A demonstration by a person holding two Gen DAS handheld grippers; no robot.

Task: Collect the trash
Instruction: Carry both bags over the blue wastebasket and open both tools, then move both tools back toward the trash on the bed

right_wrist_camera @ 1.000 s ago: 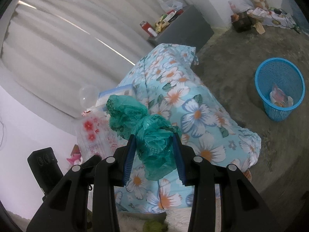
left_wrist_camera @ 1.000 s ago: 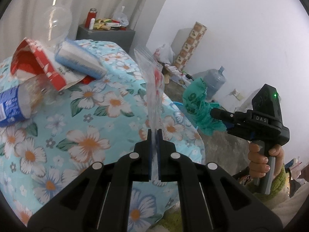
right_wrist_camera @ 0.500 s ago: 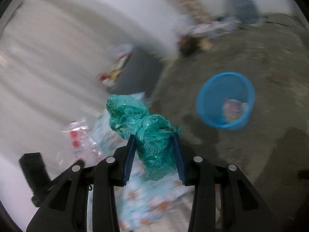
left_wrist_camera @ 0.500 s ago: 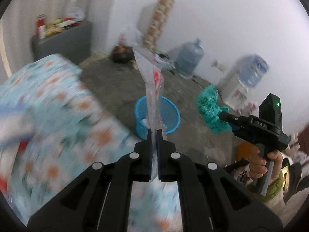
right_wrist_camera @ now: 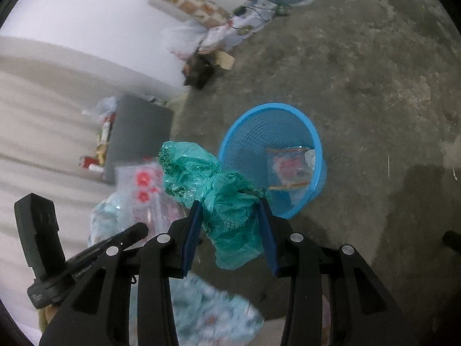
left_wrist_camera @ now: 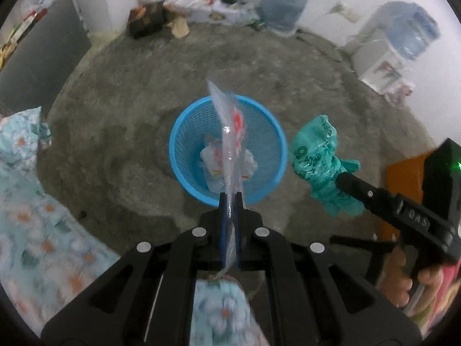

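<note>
My left gripper (left_wrist_camera: 230, 199) is shut on a clear plastic bag with red print (left_wrist_camera: 230, 132), held upright over the blue mesh trash basket (left_wrist_camera: 184, 161). My right gripper (right_wrist_camera: 229, 204) is shut on a crumpled green plastic bag (right_wrist_camera: 219, 190), held above the floor just left of the basket (right_wrist_camera: 245, 135). In the left wrist view the green bag (left_wrist_camera: 319, 161) hangs right of the basket. In the right wrist view the clear bag (right_wrist_camera: 144, 190) shows at left. The basket holds crumpled wrappers (left_wrist_camera: 213, 161).
The floral-covered table (left_wrist_camera: 26, 190) lies at left and below. A grey cabinet (left_wrist_camera: 37, 49) stands at far left. Water jugs (left_wrist_camera: 285, 3), a white box (left_wrist_camera: 380, 63) and clutter line the far wall. Bare concrete floor surrounds the basket.
Both grippers have swung away from the floral table toward the floor. The blue basket now sits right under the clear bag, with the green bag beside it. Both grips are unchanged.
</note>
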